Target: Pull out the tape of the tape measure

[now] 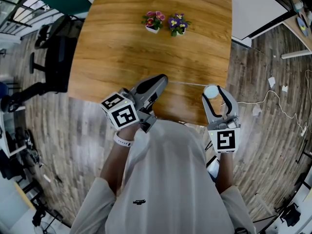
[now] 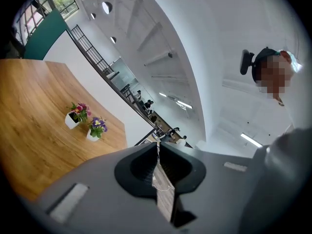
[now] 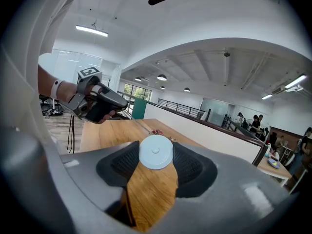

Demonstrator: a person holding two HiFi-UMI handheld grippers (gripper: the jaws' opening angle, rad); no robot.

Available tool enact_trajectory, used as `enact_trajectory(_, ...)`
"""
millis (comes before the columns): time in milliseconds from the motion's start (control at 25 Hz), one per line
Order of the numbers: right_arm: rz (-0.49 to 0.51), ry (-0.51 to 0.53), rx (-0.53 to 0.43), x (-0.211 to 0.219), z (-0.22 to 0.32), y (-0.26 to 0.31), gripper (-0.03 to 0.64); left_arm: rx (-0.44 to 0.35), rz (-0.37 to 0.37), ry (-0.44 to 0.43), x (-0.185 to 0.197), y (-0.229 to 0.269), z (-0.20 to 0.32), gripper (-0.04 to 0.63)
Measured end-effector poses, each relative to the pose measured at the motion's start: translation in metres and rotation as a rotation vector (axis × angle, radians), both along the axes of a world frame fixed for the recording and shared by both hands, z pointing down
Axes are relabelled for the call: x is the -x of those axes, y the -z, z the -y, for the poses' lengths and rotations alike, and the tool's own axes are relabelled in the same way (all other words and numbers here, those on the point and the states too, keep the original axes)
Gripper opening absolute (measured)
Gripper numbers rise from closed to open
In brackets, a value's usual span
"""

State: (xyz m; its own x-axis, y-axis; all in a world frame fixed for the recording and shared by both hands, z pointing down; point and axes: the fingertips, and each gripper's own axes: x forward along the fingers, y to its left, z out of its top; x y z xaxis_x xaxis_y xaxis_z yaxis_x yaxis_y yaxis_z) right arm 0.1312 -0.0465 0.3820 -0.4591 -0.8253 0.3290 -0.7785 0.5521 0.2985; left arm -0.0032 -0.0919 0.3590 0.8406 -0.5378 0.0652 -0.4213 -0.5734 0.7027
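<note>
Your table (image 1: 122,48) is warm wood with clear grain and a soft satin sheen, while the floor (image 1: 53,126) planks look greyer and rougher. The left gripper (image 1: 160,81) and right gripper (image 1: 214,92) both read as matt grey plastic (pads (image 3: 192,169) look black and ribbed). The tape measure (image 3: 155,151) case is smooth pale plastic, its tape (image 1: 187,84) too thin to judge, and your shirt (image 1: 161,179) is plain cloth.

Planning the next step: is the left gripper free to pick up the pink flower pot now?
Probably not: the left gripper is shut on the tape, and the pot stands farther across the table.
</note>
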Motion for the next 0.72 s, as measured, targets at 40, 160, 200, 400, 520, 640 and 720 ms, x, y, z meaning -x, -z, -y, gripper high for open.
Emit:
enact_trajectory(40, 0.002, -0.009, 0.009, -0.001, 0.000, -0.002, 0.219, -0.004, 0.007, 0.004, 0.000, 0.000, 0.000, 0.035)
enact_trajectory(160, 0.016, -0.049, 0.027, -0.009, 0.001, -0.007, 0.219, -0.009, 0.023, 0.031, 0.005, 0.001, 0.004, 0.035)
enact_trajectory(200, 0.019, -0.064, 0.029, -0.013, 0.002, -0.008, 0.219, -0.009, 0.027, 0.045, 0.009, 0.001, 0.005, 0.035)
enact_trajectory(400, 0.028, -0.105, 0.052, -0.029, 0.000, -0.014, 0.219, -0.021, 0.058, 0.091, 0.031, 0.000, 0.010, 0.035)
enact_trajectory(520, -0.002, -0.089, 0.046, -0.027, -0.001, -0.016, 0.219, -0.036, 0.097, 0.094, 0.033, -0.003, 0.010, 0.035)
enact_trajectory(640, 0.001, -0.101, 0.051, -0.028, 0.001, -0.018, 0.219, -0.052, 0.141, 0.115, 0.035, -0.008, 0.014, 0.035)
enact_trajectory(720, 0.010, -0.135, 0.067, -0.036, 0.004, -0.022, 0.219, -0.058, 0.194, 0.149, 0.042, -0.012, 0.017, 0.035)
